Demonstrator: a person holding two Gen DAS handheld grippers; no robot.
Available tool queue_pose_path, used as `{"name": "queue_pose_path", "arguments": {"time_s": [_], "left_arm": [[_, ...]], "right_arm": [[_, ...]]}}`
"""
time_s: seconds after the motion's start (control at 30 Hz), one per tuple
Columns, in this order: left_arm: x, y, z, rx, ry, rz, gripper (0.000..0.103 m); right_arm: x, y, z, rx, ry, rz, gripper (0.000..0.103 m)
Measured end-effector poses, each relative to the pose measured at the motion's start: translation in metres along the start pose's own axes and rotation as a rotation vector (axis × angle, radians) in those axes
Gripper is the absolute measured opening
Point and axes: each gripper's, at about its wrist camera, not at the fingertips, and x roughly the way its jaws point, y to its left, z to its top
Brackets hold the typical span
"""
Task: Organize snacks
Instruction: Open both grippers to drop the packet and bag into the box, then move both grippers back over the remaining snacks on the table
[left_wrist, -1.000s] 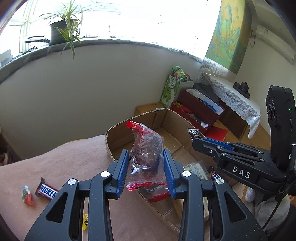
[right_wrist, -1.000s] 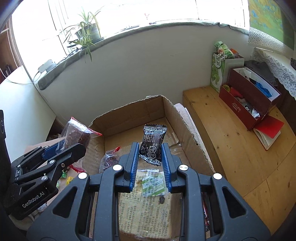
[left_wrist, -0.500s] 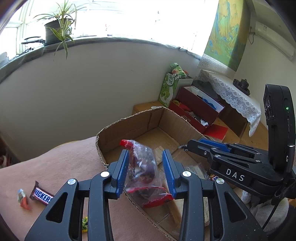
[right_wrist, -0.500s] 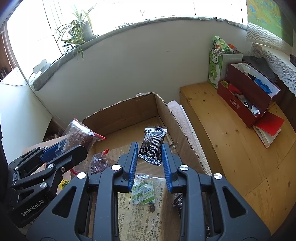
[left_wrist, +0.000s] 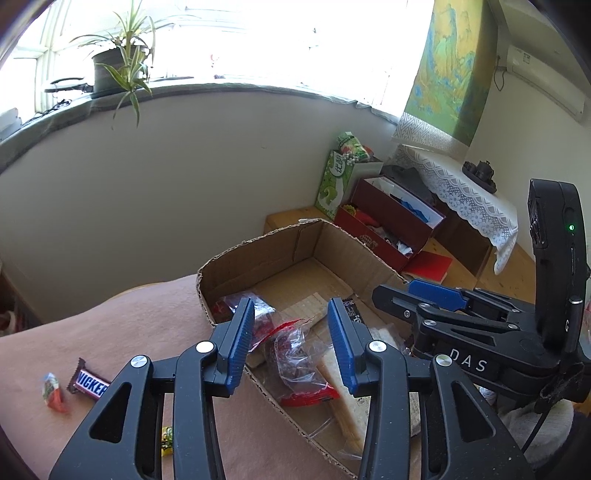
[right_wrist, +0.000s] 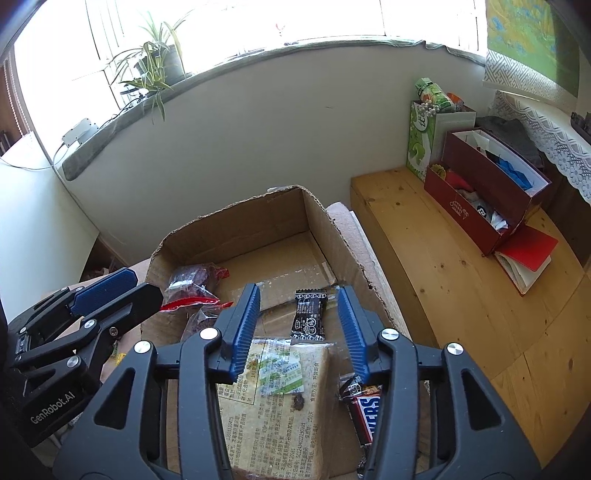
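Jaws on both grippers have just been opening, nothing pressed between either pair. Left gripper (left_wrist: 291, 334) stands parted over the near-left rim of the cardboard box (left_wrist: 258, 254); the clear crinkly bag with red seal (left_wrist: 295, 360) lies loose on the box floor below the gap, no pad on it (a second bag of the same kind (left_wrist: 236, 308) sits at 11 o'clock behind the left finger). Right gripper (right_wrist: 299, 325) also stands wide; the small black wrapper (right_wrist: 309, 314) lies flat inside the box between and just beyond its fingers, at 12 o'clock, long axis running near-to-far, untouched.

Nearest the right gripper: flat plastic-wrapped bread slab (right_wrist: 273, 406), soft, printed label; glossy Snickers bar (right_wrist: 364, 410) at 5 o'clock beside it. Box is rough corrugated board with torn edges.

Outside the box, on the fuzzy pink-brown cloth (left_wrist: 122, 325), another Snickers (left_wrist: 88, 380) and a small candy (left_wrist: 53, 391) lie at 9 o'clock of the left gripper, which is likely the nearer hand for them. Small yellow piece (left_wrist: 167, 439) nearby, too small to tell.
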Motion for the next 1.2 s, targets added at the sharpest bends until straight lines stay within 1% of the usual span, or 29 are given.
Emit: {"name": "queue_pose_path", "arguments": {"time_s": [0.03,0.23,0.43,0.5,0.53,0.57,0.7,0.97,1.2], "left_arm": [[-0.002,0.0,-0.001,0.0,-0.002,-0.001,0.04],[-0.02,0.0,-0.005,-0.005,-0.023,0.001,0.04],[-0.041,0.005,-0.012,-0.015,-0.044,0.006,0.04],[-0.049,0.008,-0.016,-0.019,-0.05,0.012,0.04],[-0.054,0.011,-0.018,-0.024,-0.053,0.017,0.04],[-0.058,0.015,-0.02,-0.033,-0.057,0.021,0.04],[-0.076,0.036,-0.031,-0.068,-0.068,0.048,0.04],[-0.109,0.086,-0.062,-0.165,-0.073,0.124,0.04],[-0.123,0.125,-0.093,-0.244,-0.048,0.173,0.04]], "right_arm": [[-0.003,0.001,-0.001,-0.002,-0.005,-0.002,0.053],[-0.02,0.009,-0.007,-0.014,-0.023,-0.01,0.054],[-0.038,0.021,-0.017,-0.038,-0.031,-0.001,0.056],[-0.045,0.026,-0.022,-0.044,-0.037,0.006,0.069],[-0.049,0.029,-0.025,-0.045,-0.047,0.013,0.081],[-0.054,0.032,-0.029,-0.049,-0.059,0.019,0.082],[-0.068,0.046,-0.041,-0.077,-0.074,0.033,0.082],[-0.084,0.082,-0.07,-0.142,-0.065,0.109,0.082],[-0.082,0.122,-0.104,-0.218,-0.014,0.187,0.082]]}}
